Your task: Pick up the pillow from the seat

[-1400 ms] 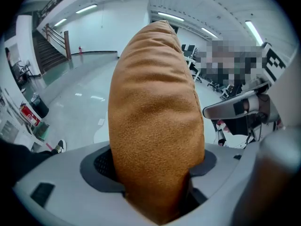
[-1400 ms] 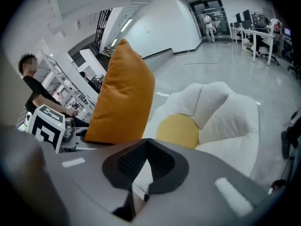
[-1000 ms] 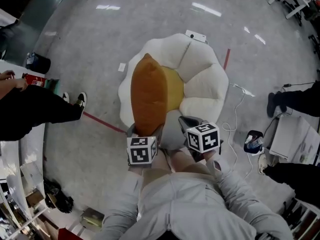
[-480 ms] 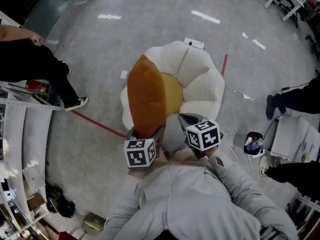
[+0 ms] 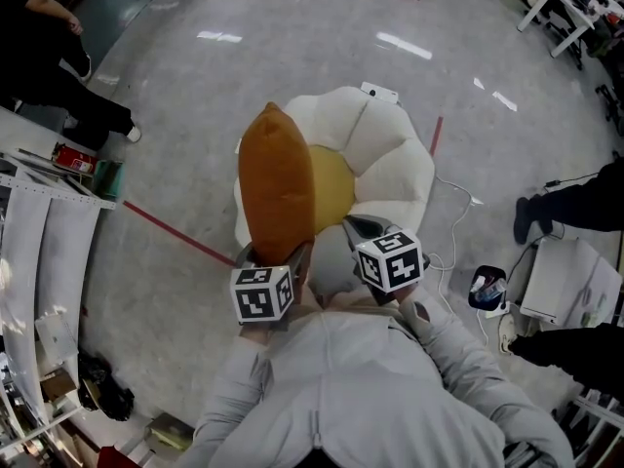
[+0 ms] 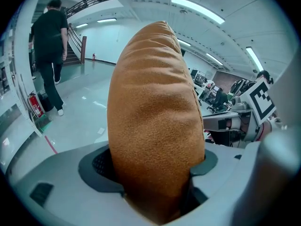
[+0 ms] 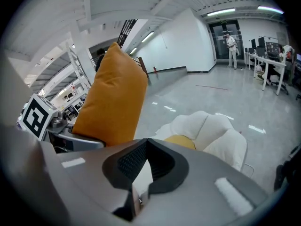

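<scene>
Gripping the pillow (image 5: 278, 188) at its near edge, the left gripper (image 5: 276, 253) holds it upright over the seat's (image 5: 395, 169) left side. Right gripper (image 5: 359, 226) closed, empty. Looks soft, light, squashy: pinch deep or it may slip.

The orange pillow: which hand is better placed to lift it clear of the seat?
Left: the left gripper already clamps the pillow; the right gripper holds nothing.
</scene>
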{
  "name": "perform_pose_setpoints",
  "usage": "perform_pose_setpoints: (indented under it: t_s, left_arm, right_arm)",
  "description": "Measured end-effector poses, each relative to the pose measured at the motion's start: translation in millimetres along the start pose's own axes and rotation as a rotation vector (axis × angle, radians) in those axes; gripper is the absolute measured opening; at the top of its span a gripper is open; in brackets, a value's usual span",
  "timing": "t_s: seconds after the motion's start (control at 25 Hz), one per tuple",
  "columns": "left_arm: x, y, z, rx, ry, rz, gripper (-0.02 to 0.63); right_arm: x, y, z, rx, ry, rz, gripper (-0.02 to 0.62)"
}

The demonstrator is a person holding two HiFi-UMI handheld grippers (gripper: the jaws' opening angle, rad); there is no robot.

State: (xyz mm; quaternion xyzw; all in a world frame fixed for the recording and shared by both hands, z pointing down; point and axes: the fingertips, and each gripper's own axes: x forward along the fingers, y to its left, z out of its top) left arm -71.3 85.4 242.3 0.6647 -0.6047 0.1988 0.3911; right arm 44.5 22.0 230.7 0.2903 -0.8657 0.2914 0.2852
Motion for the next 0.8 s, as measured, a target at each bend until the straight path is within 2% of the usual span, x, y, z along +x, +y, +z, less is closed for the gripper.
perform_pose_setpoints:
  t_s: [0.8]
  left_arm:
    - [-14,8,-4,-0.009,-0.038,0.003,0.380]
  right_arm:
    - [-2,8,-5,-0.027,0.007,0.001,-0.002]
